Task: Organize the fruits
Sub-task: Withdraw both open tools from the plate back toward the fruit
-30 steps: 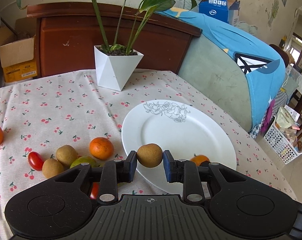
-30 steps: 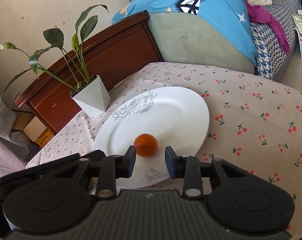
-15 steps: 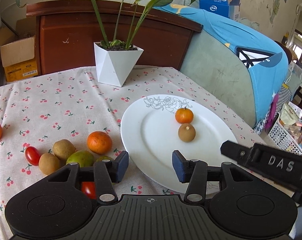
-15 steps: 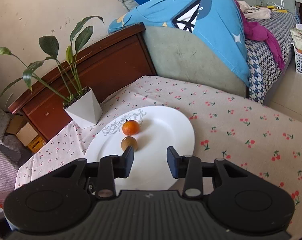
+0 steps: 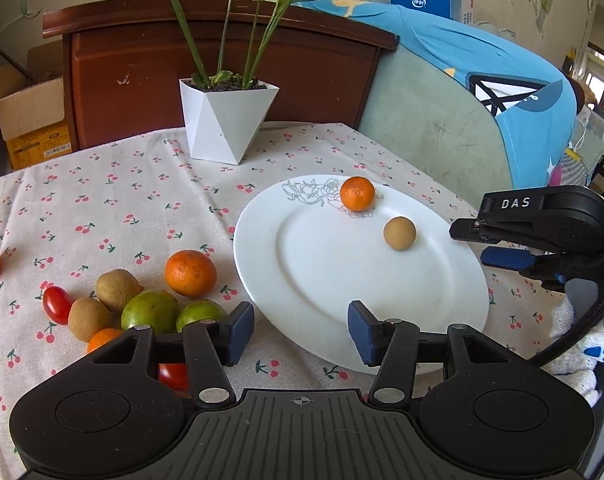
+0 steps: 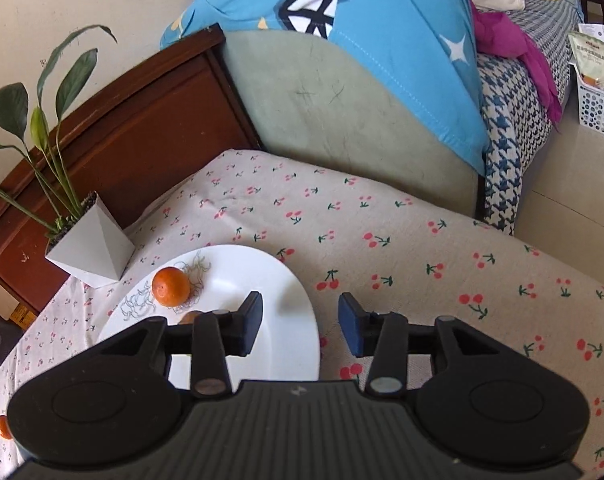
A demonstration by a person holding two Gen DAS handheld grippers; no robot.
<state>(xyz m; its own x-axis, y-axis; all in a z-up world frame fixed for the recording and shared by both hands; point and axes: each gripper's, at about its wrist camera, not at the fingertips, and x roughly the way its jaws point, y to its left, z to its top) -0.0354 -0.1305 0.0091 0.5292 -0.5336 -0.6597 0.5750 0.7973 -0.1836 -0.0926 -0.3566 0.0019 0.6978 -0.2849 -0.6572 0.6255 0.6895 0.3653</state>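
Fruits are split, an orange (image 5: 357,193) and a longan (image 5: 399,233) on the plate (image 5: 310,280) while a pile (image 5: 141,300) waits beside it, so both the left gripper (image 5: 300,330) and right gripper (image 6: 299,322) hover wide open, empty.

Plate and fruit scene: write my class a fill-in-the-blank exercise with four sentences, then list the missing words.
1. The white plate holds ___ pieces of fruit.
2. The small orange lies on the plate's printed ___ pattern.
3. The left tool is open and holds ___.
4. The red cherry tomato lies on the ___, not on the plate.

Missing words: two; flower; nothing; tablecloth
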